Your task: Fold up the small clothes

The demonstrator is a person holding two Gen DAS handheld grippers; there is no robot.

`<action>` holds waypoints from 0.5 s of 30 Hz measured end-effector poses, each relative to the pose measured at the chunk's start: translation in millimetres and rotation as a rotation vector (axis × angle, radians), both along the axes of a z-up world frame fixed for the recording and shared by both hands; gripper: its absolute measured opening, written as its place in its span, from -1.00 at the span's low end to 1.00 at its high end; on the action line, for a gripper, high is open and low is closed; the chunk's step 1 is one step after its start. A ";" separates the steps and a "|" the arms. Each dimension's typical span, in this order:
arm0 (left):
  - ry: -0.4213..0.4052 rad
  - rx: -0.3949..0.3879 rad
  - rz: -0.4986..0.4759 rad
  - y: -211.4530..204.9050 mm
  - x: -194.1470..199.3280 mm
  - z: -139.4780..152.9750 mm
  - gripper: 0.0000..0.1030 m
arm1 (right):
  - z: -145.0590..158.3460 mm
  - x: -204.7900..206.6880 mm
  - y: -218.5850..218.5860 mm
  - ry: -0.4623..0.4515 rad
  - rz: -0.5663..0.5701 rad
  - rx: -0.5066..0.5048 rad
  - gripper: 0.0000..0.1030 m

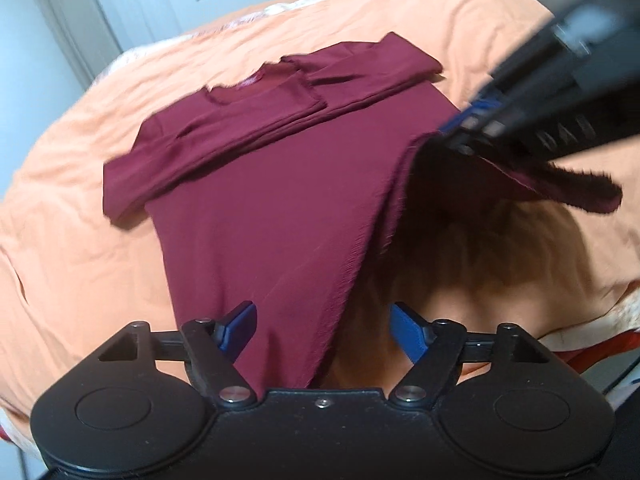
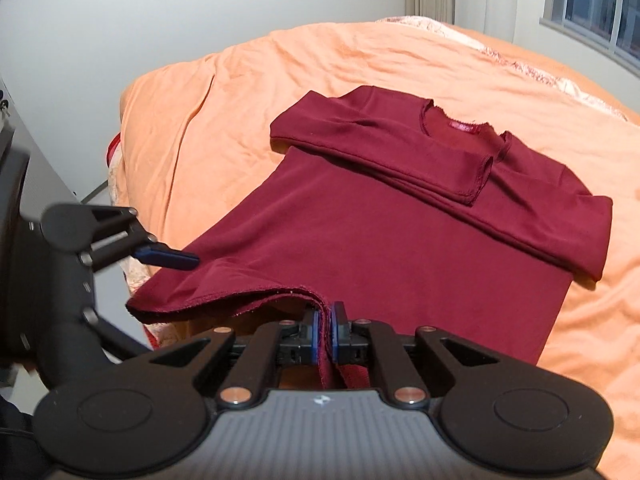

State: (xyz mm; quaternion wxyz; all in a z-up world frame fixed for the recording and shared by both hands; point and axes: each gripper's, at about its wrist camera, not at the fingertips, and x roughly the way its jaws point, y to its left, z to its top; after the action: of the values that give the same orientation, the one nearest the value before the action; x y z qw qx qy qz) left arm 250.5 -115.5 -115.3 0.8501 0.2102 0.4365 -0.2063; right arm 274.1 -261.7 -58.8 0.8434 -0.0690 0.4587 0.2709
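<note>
A maroon long-sleeved shirt lies face up on the orange bed cover, both sleeves folded across its chest. My left gripper is open at the shirt's bottom hem, and the cloth's edge runs between its blue fingers. My right gripper is shut on the hem of the shirt and holds that corner raised off the bed. In the left wrist view the right gripper comes in from the upper right with the hem draped from it. One blue finger of the left gripper shows above the lifted hem.
The orange cover spreads wide around the shirt. The bed's edge drops off at the left in the right wrist view, near a grey wall. A window and curtain stand beyond the bed. Red and white cloth shows at the bed's near corner.
</note>
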 end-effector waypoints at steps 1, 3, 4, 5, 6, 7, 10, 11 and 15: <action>-0.019 0.014 -0.012 -6.2 -3.0 -1.7 0.51 | 0.5 0.3 0.7 0.007 0.001 0.000 -0.86; -0.053 0.041 -0.035 -17.6 -6.2 -5.5 0.51 | 1.5 0.7 1.8 0.017 0.007 0.002 -0.86; -0.070 0.064 -0.035 -23.2 -6.4 -7.9 0.51 | 2.2 0.0 2.8 0.017 0.012 -0.001 -0.86; -0.089 0.092 -0.031 -27.9 -5.8 -10.3 0.47 | 2.4 -0.6 3.7 0.017 0.019 -0.008 -0.86; -0.103 0.114 -0.027 -30.4 -4.7 -11.8 0.29 | 2.6 -1.5 4.2 0.015 0.024 -0.014 -0.86; -0.105 0.125 -0.025 -30.0 -3.5 -13.0 -0.01 | 3.3 -2.9 5.4 0.012 0.029 -0.022 -0.86; -0.096 0.131 0.000 -17.6 0.2 -13.6 -0.39 | 3.7 -8.7 7.0 -0.002 0.043 -0.041 -0.86; -0.101 0.135 0.002 -11.5 -0.9 -13.5 -0.40 | 3.0 -11.4 7.2 -0.002 0.045 -0.042 -0.86; -0.143 0.225 -0.030 10.0 -12.0 -15.9 -0.46 | -1.3 -23.1 9.4 -0.010 0.056 -0.060 -0.86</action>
State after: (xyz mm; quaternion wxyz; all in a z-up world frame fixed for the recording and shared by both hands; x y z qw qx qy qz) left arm 238.4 -105.5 -131.2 0.8469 0.3252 0.3918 -0.1532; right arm 251.0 -252.3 -60.0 0.8352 -0.1084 0.4604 0.2804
